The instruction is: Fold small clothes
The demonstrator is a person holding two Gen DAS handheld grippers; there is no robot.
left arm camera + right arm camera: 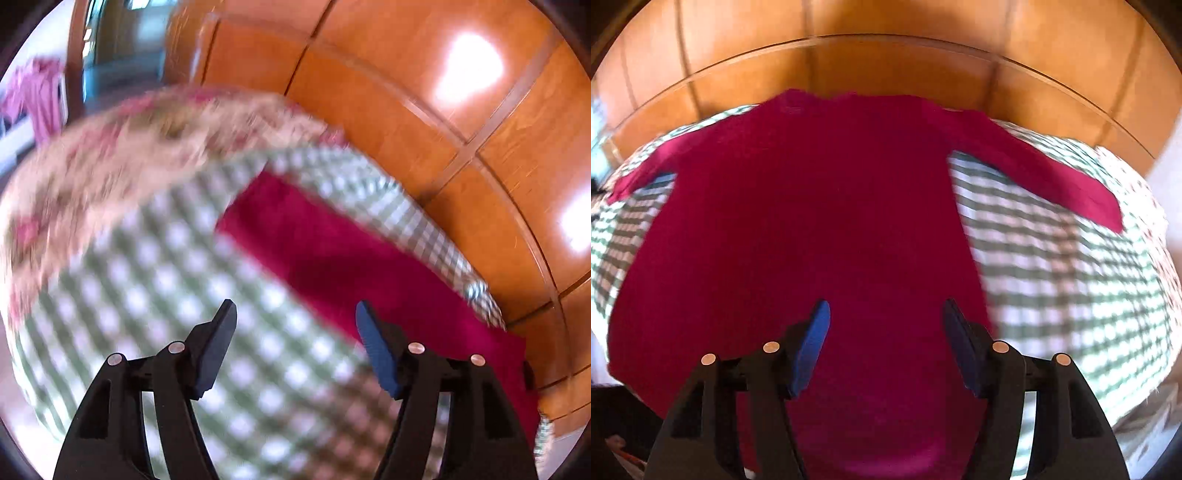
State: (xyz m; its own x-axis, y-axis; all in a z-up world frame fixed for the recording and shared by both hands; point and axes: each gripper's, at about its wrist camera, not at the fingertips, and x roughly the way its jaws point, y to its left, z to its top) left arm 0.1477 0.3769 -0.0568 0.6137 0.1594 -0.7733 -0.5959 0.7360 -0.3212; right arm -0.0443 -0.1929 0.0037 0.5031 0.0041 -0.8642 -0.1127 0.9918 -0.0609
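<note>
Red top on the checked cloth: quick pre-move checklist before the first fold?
1. Red top spread flat on checked cloth: ok.
2. Both sleeves out to the sides: ok; right sleeve clear.
3. Right gripper open, nothing between the fingers: ok.
4. Left gripper open, nothing held: ok.
5. Left gripper over the top: not ok; mostly over cloth.
6. Hem position: cannot tell, hidden behind the right gripper.

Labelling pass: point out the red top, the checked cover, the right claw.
red top (812, 221): right wrist view, chest panel.
checked cover (1052, 266): right wrist view, bare patch beside top.
right claw (885, 343): right wrist view, between fingertips.
</note>
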